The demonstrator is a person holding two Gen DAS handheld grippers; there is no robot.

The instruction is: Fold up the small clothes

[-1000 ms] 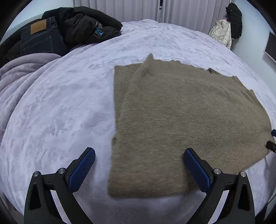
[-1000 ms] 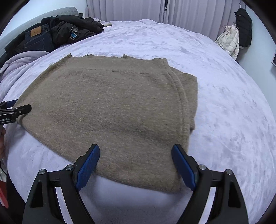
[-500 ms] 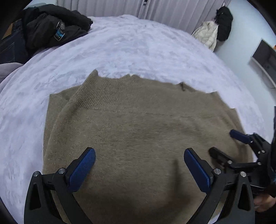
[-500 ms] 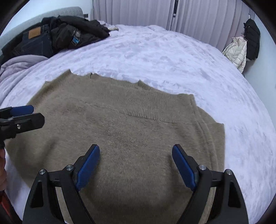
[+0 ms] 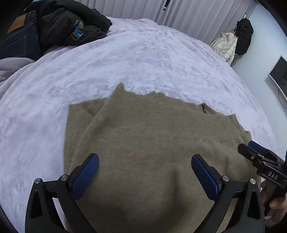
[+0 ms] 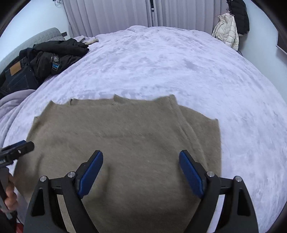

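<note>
Sweater (image 5: 152, 152) in a fuzzy olive-brown knit lies flat on the pale lilac bed cover (image 5: 143, 59), towards the near edge of the bed, with its ribbed neckline at the far side and a sleeve folded in along its left edge in the left wrist view. A soft ridge of cloth stands up near the middle of the near part.

The left gripper (image 5: 145, 172) hangs over the near part of the sweater with its blue pads spread wide – nothing lies between them, and whether they touch the knit I cannot tell from this angle. The right gripper (image 6: 141, 172) hangs over the same garment a little further right, its jaws likewise wide apart and empty. Each shows at the edge of the other's view, held by a hand (image 5: 276, 206).

At the far left of the bed sits a heap of dark clothes – a black jacket (image 6: 59, 52) and dark jeans (image 6: 18, 77) with a tan patch. A cream puffer coat (image 6: 227, 32) hangs on the far right wall beside a black one, and pale curtains (image 6: 116, 16) close off the far side.
</note>
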